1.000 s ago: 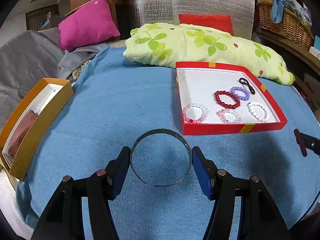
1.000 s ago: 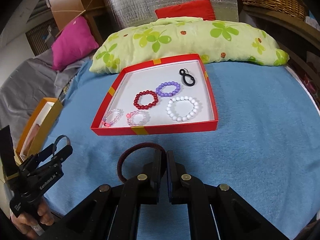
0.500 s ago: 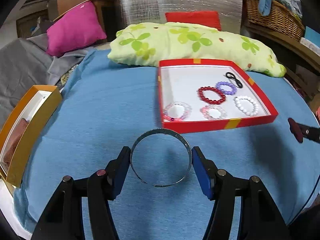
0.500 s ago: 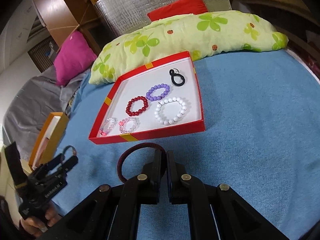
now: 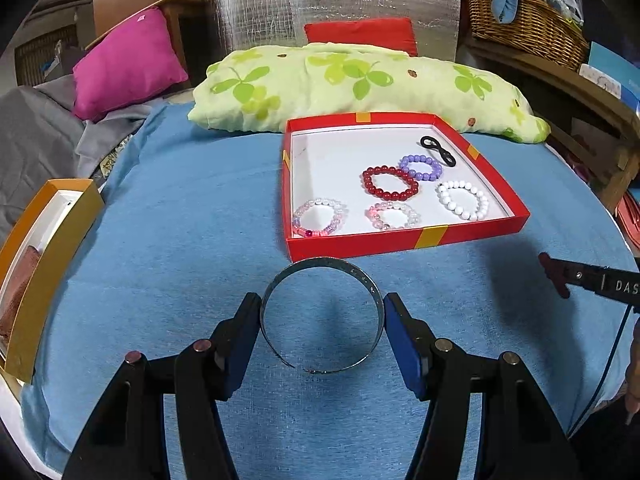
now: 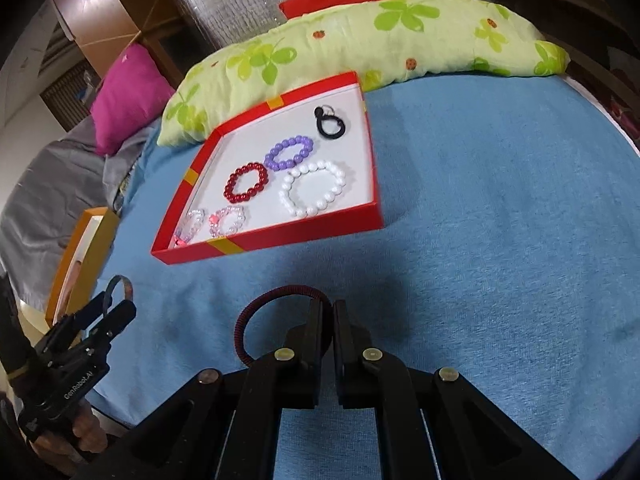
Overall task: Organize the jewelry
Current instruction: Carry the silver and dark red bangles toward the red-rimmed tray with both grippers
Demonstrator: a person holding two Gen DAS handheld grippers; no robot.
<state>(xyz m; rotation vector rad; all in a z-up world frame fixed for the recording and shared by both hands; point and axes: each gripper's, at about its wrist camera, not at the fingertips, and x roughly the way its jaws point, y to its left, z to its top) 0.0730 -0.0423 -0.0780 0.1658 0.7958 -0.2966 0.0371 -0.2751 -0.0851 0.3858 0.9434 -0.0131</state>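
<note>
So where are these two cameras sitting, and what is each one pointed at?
Left wrist: rides the left tongs, looking down past a held metal bangle to the red tray.
Right wrist: rides the right tongs, shut on a dark red band; a hand shows.
Shared: tray, blue cloth, each other's tongs.

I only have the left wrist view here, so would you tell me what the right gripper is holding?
Observer: The right gripper is shut on a dark red corded bangle, pinched at its rim, the loop sticking out to the left.
Operator: Thank you. Is it over the red tray yet?
Observer: No, it is above bare blue cloth, on the near side of the red tray.
Operator: And how does my left gripper look from there?
Observer: The left gripper shows at the lower left with the silver cuff between its fingers, near the orange box.
</note>
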